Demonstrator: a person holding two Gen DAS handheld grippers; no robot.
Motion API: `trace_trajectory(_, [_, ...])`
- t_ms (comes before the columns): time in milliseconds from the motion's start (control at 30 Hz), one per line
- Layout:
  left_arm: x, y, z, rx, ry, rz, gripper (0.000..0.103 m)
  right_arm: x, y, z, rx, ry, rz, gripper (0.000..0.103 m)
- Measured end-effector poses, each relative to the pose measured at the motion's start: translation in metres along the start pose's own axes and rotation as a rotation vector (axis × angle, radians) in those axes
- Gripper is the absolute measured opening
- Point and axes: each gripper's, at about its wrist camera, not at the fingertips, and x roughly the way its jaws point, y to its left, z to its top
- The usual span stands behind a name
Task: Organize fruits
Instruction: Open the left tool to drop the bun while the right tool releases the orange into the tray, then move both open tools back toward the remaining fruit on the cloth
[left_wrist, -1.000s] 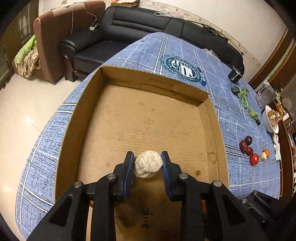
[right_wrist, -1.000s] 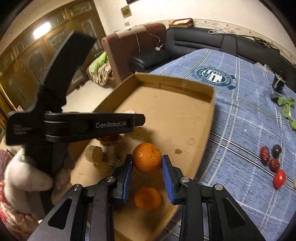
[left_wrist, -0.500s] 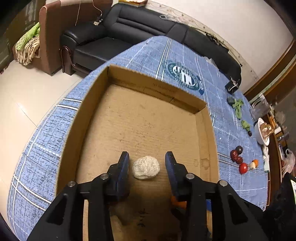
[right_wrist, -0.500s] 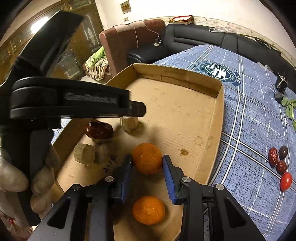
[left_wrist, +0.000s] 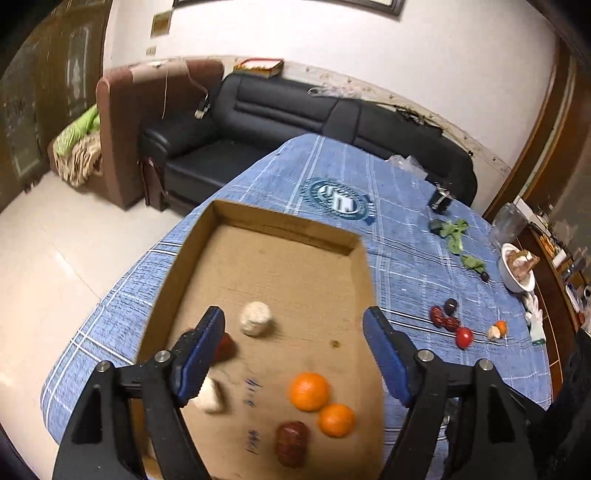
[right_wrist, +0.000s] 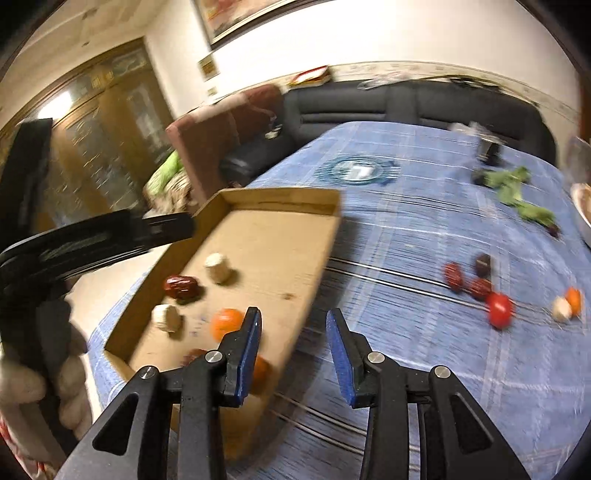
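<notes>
A shallow cardboard box lies on the blue tablecloth. Inside it are a pale round ball, two oranges, two dark red dates and another pale lump. My left gripper hangs above the box floor, its jaws opening wide with nothing between them. My right gripper hovers over the box's right wall and the cloth. Its jaws are opening too and hold nothing. One orange lies just left of its left finger.
Loose on the cloth to the right lie red dates, a dark fruit, a red tomato and a small orange piece. Green leaves and a white bowl sit further back. A gloved hand holds the left gripper.
My left gripper let go of the pale ball, spread wide and drew back upward. My right gripper released the orange into the box and swung right toward the cloth.
</notes>
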Motion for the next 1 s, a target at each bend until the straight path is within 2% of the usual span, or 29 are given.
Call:
trace_trajectory(333, [-0.019, -0.090, -0.037, 0.229, -0.059, 0.053, 0.079, -0.043, -0.070, -0.035, 0.231, -0.031, -0.091, 0.041])
trace_trajectory(533, [-0.022, -0.117, -0.049, 0.280, -0.043, 0.050, 0.079, -0.060, -0.089, -0.045, 0.284, -0.052, -0.088, 0.041])
trace_trajectory(1000, [-0.020, -0.152, -0.065, 0.355, -0.027, 0.064, 0.079, -0.074, -0.116, -0.062, 0.334, -0.073, -0.080, 0.042])
